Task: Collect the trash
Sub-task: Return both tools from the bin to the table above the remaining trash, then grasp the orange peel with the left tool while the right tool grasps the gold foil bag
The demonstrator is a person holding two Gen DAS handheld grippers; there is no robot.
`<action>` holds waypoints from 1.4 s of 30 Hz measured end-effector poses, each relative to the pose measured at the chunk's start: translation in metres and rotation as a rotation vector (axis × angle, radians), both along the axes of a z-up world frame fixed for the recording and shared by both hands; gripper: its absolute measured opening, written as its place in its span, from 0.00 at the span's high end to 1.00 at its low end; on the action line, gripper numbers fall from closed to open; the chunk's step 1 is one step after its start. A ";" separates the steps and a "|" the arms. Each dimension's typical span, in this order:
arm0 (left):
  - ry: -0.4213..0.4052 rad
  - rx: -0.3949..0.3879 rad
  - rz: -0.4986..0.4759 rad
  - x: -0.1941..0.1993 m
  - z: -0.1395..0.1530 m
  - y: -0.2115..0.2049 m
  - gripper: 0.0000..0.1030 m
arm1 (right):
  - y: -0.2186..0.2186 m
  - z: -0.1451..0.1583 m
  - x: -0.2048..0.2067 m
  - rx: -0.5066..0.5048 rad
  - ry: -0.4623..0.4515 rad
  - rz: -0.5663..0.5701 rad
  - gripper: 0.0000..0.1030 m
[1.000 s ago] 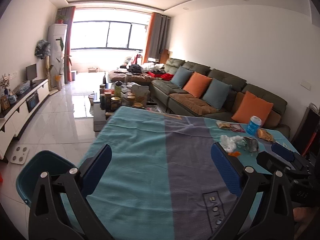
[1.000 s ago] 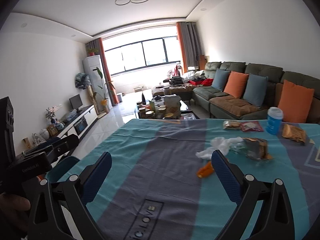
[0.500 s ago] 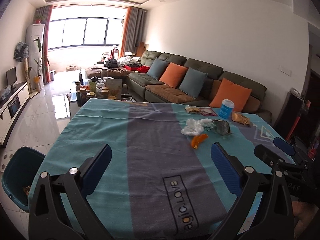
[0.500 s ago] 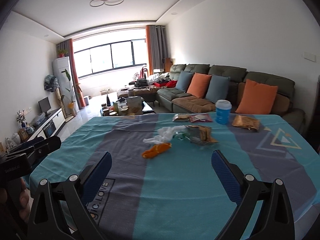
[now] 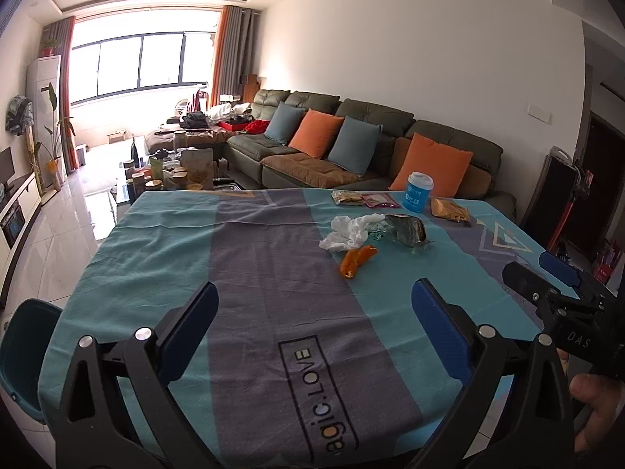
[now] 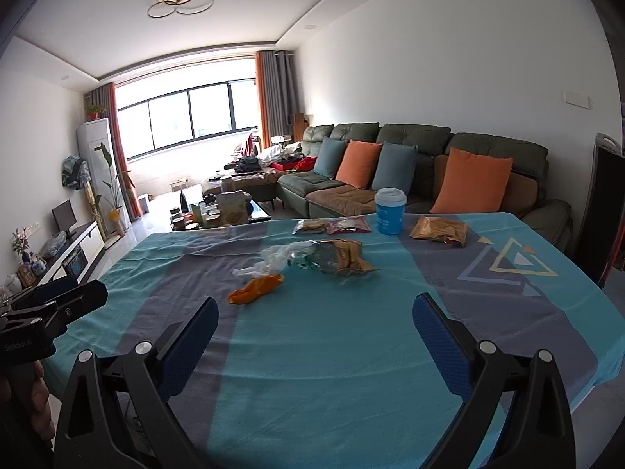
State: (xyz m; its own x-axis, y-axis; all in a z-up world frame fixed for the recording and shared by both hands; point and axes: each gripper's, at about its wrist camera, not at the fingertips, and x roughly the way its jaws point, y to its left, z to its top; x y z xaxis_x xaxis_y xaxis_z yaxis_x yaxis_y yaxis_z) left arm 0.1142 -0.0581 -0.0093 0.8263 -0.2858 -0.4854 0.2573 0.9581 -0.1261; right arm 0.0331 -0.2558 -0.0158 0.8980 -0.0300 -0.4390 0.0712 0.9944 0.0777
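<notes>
The trash sits in a loose cluster near the middle of the table (image 5: 156,234), on its teal and grey cloth: an orange wrapper (image 6: 256,288) lies nearest, a crumpled white tissue (image 6: 273,260) just behind it and touching, and an opened foil snack bag (image 6: 340,260) beside that. Further back, near the sofa-side edge, stand a blue cup (image 6: 390,211) and several flat snack packets (image 6: 439,230) (whether these count as trash or unopened food I cannot tell).

Both tools hover low over the near edge, well apart from the pile. The left gripper (image 5: 312,320) has its jaws spread wide and empty; the right gripper (image 6: 314,332) is likewise spread with nothing between its pads. A dark teal bin (image 5: 23,355) stands on the floor at the table's left corner.

The step in hand looks like the reach. The orange wrapper is probably the best first target: come down with one pad on each side of its narrow width, press lightly into the cloth so the thin film does not slide away, and avoid catching the tissue or bunching the cloth
</notes>
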 end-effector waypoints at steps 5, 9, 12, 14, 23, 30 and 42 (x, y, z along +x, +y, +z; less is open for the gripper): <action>0.019 0.014 -0.031 0.026 -0.005 -0.018 0.05 | -0.022 -0.004 0.028 0.026 0.033 -0.015 0.07; 0.049 0.018 -0.064 0.049 -0.012 -0.035 0.05 | -0.037 -0.006 0.053 0.035 0.062 -0.030 0.07; 0.075 0.023 -0.093 0.067 -0.021 -0.050 0.05 | -0.044 -0.010 0.075 0.018 0.098 -0.026 0.07; 0.102 0.020 -0.108 0.078 -0.028 -0.058 0.05 | -0.045 -0.015 0.090 0.006 0.124 -0.015 0.07; 0.205 0.008 -0.111 0.128 -0.059 -0.081 0.05 | -0.038 -0.032 0.136 -0.059 0.200 0.044 0.07; 0.265 0.015 -0.100 0.157 -0.077 -0.088 0.05 | -0.036 -0.044 0.164 -0.126 0.249 0.067 0.07; 0.354 0.044 -0.137 0.186 -0.097 -0.104 0.35 | -0.044 -0.056 0.190 -0.089 0.281 0.084 0.07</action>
